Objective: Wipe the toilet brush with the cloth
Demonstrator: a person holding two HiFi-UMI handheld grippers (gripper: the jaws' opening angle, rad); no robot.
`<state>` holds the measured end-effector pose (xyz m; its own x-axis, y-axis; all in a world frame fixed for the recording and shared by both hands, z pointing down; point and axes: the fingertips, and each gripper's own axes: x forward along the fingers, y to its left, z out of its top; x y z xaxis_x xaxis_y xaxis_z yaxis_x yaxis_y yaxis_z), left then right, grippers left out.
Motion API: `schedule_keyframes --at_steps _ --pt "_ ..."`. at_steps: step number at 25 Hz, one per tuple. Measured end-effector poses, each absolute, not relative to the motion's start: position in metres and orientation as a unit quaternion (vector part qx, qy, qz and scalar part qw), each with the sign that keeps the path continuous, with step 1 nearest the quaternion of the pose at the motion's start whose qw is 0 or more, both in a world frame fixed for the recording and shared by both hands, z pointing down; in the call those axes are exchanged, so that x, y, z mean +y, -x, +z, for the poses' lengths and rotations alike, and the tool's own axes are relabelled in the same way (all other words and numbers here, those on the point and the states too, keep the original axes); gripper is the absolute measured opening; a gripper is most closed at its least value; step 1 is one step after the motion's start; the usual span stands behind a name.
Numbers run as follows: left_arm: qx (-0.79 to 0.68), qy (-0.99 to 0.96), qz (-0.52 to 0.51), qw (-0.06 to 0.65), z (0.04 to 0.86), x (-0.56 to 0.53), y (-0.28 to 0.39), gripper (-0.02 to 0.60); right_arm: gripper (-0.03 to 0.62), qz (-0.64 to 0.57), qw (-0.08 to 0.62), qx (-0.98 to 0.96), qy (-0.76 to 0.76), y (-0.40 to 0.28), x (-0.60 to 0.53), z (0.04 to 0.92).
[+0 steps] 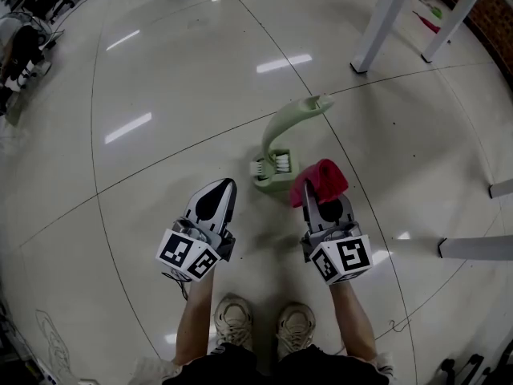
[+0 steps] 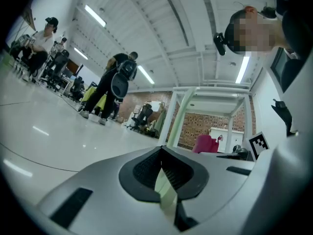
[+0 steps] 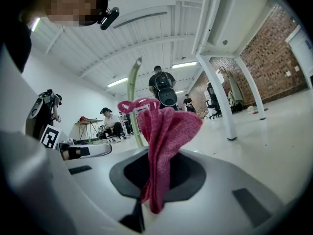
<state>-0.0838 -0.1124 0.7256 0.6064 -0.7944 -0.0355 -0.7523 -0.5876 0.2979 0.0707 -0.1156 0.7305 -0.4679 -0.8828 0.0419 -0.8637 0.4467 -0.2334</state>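
A pale green toilet brush [image 1: 282,139] rests on the floor, bristle head [image 1: 271,167] down and curved handle arching up and away. My right gripper [image 1: 314,199] is shut on a red cloth [image 1: 321,179], which bunches above the jaws just right of the brush head. In the right gripper view the cloth [image 3: 161,146] sticks up out of the closed jaws, with the brush handle [image 3: 131,97] behind it. My left gripper [image 1: 227,185] is shut, pointing at the brush from its left and apart from it. A thin pale green sliver [image 2: 166,190] shows at its jaw seam; I cannot tell what it is.
White table legs [image 1: 383,18] stand beyond the brush, and more legs [image 1: 473,247] lie to the right. The person's shoes [image 1: 232,319] are under the grippers. Other people [image 2: 115,87] and chairs are far off across the glossy floor [image 1: 160,95].
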Motion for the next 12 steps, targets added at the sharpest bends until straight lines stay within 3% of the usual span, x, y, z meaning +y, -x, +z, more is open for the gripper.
schedule_keyframes --at_steps 12 --pt "-0.435 -0.887 -0.073 0.138 0.74 -0.116 0.084 0.003 0.031 -0.139 0.042 0.844 0.516 -0.072 -0.119 0.748"
